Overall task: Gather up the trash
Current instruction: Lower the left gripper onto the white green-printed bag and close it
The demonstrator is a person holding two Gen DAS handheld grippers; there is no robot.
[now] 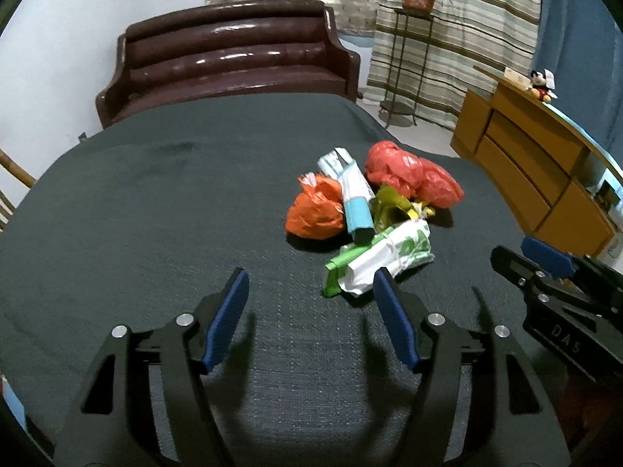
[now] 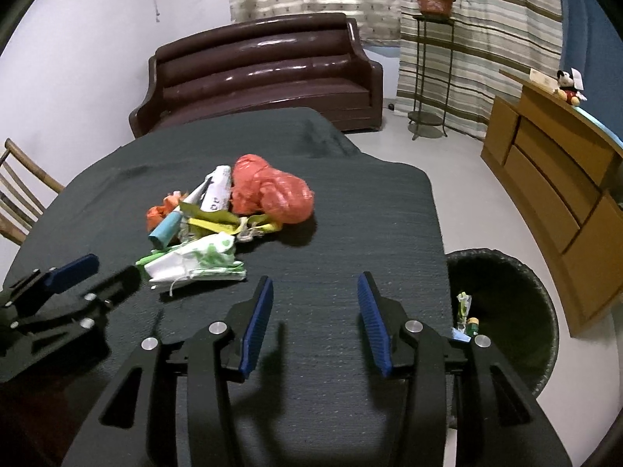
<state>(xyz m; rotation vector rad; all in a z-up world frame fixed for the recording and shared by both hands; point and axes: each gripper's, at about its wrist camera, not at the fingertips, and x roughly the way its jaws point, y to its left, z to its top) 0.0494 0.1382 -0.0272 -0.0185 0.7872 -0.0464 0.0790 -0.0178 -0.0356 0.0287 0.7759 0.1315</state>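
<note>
Dark grey-green cloth point(image 1: 155, 202) under red bag point(image 1: 412, 173), orange bag point(image 1: 315, 214), white-and-green wrapper point(image 1: 389, 257). Blue pads point(image 2: 255, 323) on black grippers. Glossy brown sofa point(image 2: 257, 74); beige-and-green striped curtains point(image 2: 486, 39)

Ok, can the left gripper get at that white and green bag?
Probably yes. The left gripper is open, the white and green bag lies just ahead by its right finger, nothing between them.

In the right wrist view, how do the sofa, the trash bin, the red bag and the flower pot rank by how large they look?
1. sofa
2. trash bin, though it is nearer the camera, so its true size is uncertain
3. red bag
4. flower pot, far away
</note>
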